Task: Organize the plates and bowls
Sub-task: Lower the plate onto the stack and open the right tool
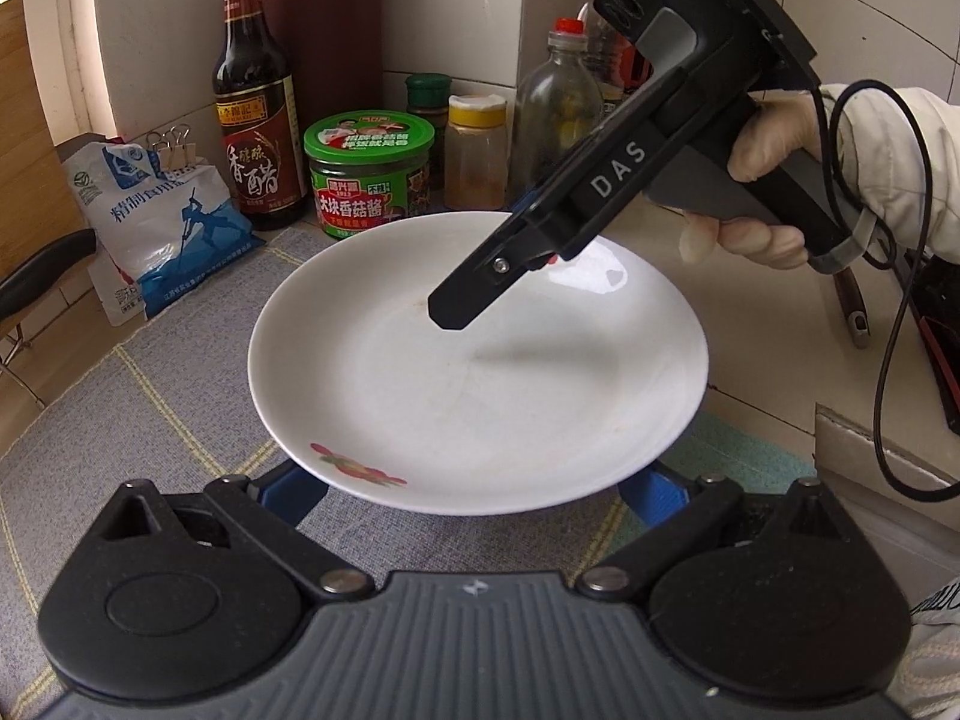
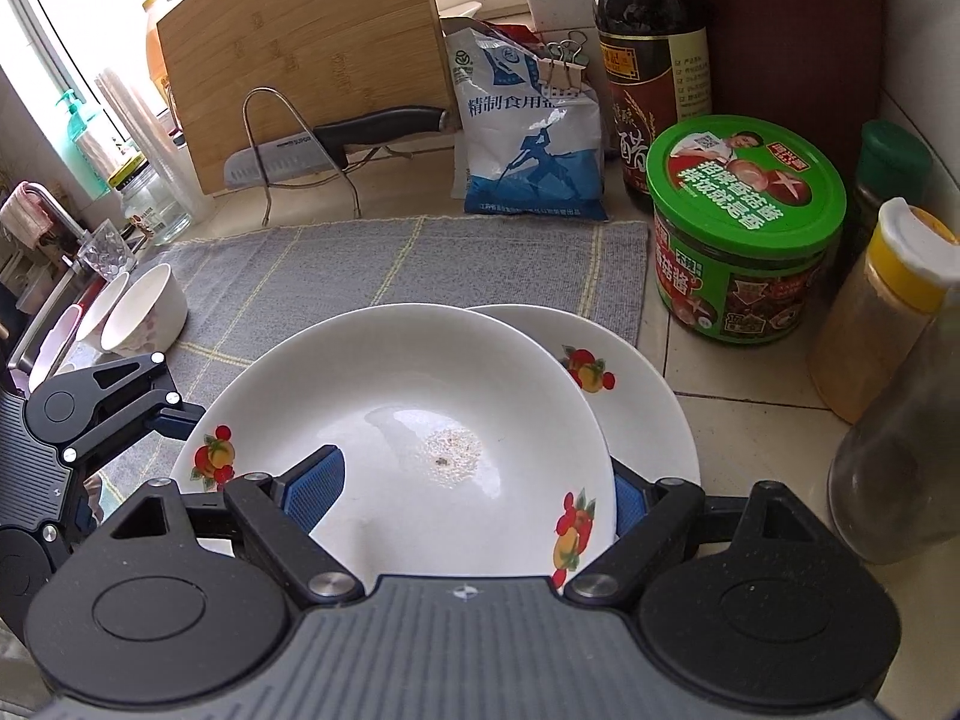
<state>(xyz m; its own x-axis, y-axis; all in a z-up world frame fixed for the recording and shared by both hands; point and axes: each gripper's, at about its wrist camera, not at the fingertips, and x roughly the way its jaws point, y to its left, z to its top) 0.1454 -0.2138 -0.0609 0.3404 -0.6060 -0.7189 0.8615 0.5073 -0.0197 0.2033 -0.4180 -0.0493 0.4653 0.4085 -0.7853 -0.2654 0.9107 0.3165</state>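
Top plate (image 2: 408,396) overlaps the lower plate (image 2: 648,420), offset toward the left; only the lower plate's far and right rim shows. Whether the top one rests on it or is lifted I cannot tell. Both are at the right end of the grey mat (image 2: 300,264), the lower rim reaching past the mat's edge onto the tiled counter.

Right side crowded: green-lidded jar (image 2: 744,228) near the lower plate's rim, yellow-capped shaker (image 2: 882,312) and glass bottle (image 2: 900,450) beside it, dark bottle (image 2: 654,60) and salt bag (image 2: 528,138) behind. Open mat lies to the far left, up to two bowls (image 2: 144,312) nested on their sides at the mat's left edge.

Right gripper (image 2: 468,498) slants steeply down, held by a gloved hand (image 1: 762,180). Jaws spread and unclenched: left pad over the top plate's inside, right pad outside its rim.

Left gripper (image 1: 471,489) points down at the top plate's left rim, jaws wide, gripping nothing; the rim covers its fingertips.
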